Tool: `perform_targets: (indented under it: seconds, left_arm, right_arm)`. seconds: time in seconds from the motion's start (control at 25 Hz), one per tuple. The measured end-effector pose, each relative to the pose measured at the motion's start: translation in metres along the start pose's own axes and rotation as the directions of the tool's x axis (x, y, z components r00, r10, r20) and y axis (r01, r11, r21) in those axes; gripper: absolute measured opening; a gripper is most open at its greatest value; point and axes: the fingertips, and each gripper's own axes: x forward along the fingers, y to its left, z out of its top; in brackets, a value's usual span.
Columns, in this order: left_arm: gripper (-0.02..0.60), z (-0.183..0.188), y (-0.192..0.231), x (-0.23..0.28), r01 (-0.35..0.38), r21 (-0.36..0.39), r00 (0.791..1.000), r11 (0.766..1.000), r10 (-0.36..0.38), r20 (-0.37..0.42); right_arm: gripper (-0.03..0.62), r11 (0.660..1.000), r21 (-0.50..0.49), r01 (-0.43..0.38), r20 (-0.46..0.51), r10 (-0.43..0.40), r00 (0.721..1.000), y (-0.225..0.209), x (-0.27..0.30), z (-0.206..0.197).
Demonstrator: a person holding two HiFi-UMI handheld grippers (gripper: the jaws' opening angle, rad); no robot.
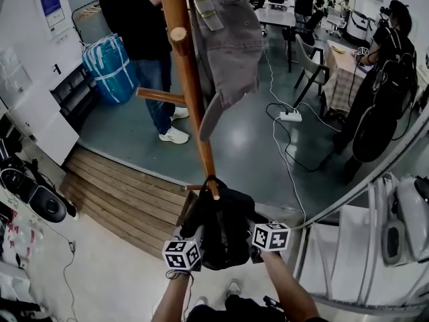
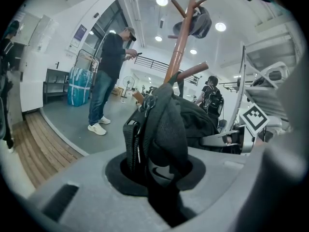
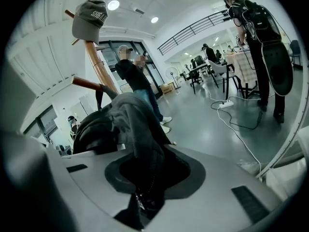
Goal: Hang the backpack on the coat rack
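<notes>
Left gripper [image 2: 157,178] and right gripper [image 3: 145,182], both clamped on the black backpack [image 1: 224,230], its loop at the coat rack [image 1: 191,79]

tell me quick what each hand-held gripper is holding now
left hand-held gripper: shut on the backpack
right hand-held gripper: shut on the backpack too

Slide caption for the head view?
Left claw and right claw grip a black fabric backpack, its top loop at a low peg of the brown wooden coat rack.

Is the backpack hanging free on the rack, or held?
Held: left gripper and right gripper clamp the backpack by the coat rack; whether hooked, cannot tell.
</notes>
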Motion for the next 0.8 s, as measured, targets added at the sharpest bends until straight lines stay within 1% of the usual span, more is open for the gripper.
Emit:
perform_targets:
  seconds: [0.28, 0.6, 0.72, 0.8]
  left_arm:
    - [0.091, -0.004, 0.009, 0.006, -0.013, 0.008, 1.000, 1.000, 0.013, -0.009]
    - [0.116, -0.006, 0.016, 0.008, -0.045, 0.054, 0.999, 0.997, 0.046, -0.017]
    - [0.136, -0.007, 0.020, 0.009, -0.059, 0.071, 0.998, 0.996, 0.061, -0.031]
    - [0.164, -0.011, 0.023, 0.010, -0.061, 0.064, 0.997, 0.996, 0.064, -0.048]
  right_arm:
    - [0.083, 1.000, -0.012, 0.013, -0.003, -0.013, 1.000, -0.002, 0.007, -0.005]
    - [0.084, 0.998, -0.029, 0.050, 0.018, -0.050, 0.999, -0.002, 0.008, -0.007]
    - [0.084, 0.998, -0.025, 0.055, 0.014, -0.055, 0.998, -0.002, 0.010, -0.006]
    - [0.096, 0.998, -0.025, 0.058, 0.001, -0.058, 0.998, -0.004, 0.010, -0.010]
